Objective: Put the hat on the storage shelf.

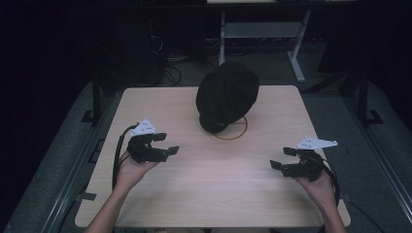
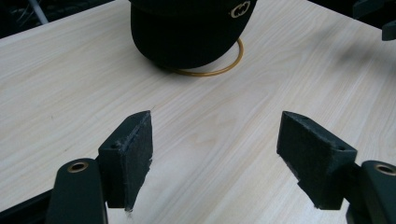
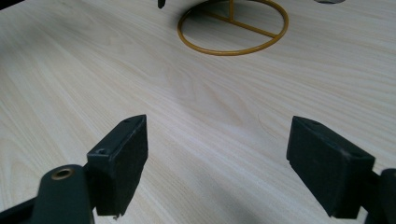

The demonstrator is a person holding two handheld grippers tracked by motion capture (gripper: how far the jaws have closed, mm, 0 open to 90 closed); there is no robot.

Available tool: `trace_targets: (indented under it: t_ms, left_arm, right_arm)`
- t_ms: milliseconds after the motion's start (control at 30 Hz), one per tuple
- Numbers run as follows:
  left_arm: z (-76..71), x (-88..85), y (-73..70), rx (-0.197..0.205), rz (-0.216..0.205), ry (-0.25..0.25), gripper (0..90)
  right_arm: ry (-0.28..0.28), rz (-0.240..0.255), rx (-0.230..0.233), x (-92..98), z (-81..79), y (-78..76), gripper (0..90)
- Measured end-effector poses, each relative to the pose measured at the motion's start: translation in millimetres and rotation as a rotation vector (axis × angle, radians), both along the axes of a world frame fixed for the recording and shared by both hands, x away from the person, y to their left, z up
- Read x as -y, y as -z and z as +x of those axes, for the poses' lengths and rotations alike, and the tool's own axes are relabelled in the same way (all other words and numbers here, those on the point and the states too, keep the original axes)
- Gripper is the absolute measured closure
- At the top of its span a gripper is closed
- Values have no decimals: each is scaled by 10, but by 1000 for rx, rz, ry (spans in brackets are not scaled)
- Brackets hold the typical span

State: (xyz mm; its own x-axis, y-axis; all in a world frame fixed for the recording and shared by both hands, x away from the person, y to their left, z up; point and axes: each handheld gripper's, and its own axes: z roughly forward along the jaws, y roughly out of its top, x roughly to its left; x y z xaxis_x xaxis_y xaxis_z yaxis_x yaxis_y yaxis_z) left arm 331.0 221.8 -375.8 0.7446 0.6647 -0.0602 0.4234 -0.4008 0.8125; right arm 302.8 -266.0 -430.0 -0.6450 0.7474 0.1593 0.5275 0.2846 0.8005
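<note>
Black cap (image 1: 227, 94) sits on a gold wire stand (image 1: 238, 130) at the bench's (image 1: 209, 179) far middle. Left tongs (image 1: 165, 144) and right tongs (image 1: 283, 158) both spread wide, empty, held above bare wood, well apart, near the front corners.

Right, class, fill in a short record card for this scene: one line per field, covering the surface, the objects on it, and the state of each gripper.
Surface: light wooden table
Main object: black cap with a gold emblem
Support: the cap sits on a gold wire stand with a ring base
Position: cap toward the far middle of the table
Left gripper: open, holding nothing, above the table
Right gripper: open, holding nothing, above the table
Contact: neither gripper touches the cap
</note>
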Motion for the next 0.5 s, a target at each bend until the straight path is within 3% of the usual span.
trace_targets:
  t_ms: [500]
  left_arm:
    - [-184, -80, 222, -18, 6, -8, 254]
  right_arm:
    - [-10, -13, 0, -20, -3, 7, 210]
